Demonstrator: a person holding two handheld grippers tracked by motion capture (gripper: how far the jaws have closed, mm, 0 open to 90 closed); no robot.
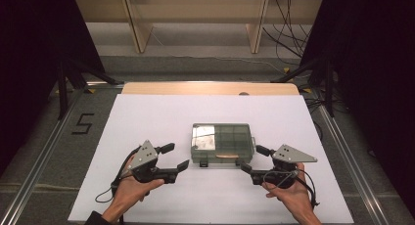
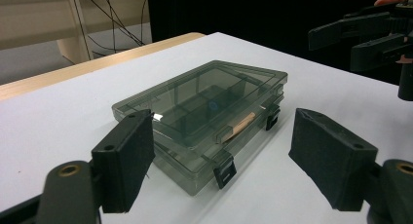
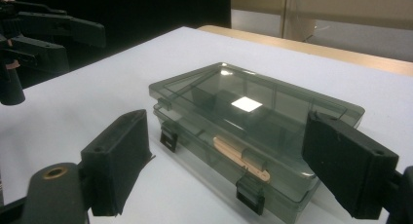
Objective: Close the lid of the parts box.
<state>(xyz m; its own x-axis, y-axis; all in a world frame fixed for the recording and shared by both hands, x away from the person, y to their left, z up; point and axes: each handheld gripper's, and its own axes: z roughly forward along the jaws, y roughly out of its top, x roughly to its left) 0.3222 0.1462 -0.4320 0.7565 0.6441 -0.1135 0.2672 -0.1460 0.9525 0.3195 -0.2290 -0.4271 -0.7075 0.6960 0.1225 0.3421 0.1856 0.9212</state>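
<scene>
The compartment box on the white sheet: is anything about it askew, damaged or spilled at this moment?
Nothing stands out. The smoky clear box lies flat and square on the white sheet, lid down, both front latches in place. A pale wooden stick lies inside along the front. Both grippers, left and right, are open, clear of it.

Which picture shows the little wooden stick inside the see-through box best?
The right gripper view: the wooden stick lies close and whole behind the front wall of the box. The left gripper view shows it shorter and partly hidden; the high view shows a thin sliver.

Black left claw [image 1: 176,156], right claw [image 1: 254,159], grey three-cornered plates, trailing cables
</scene>
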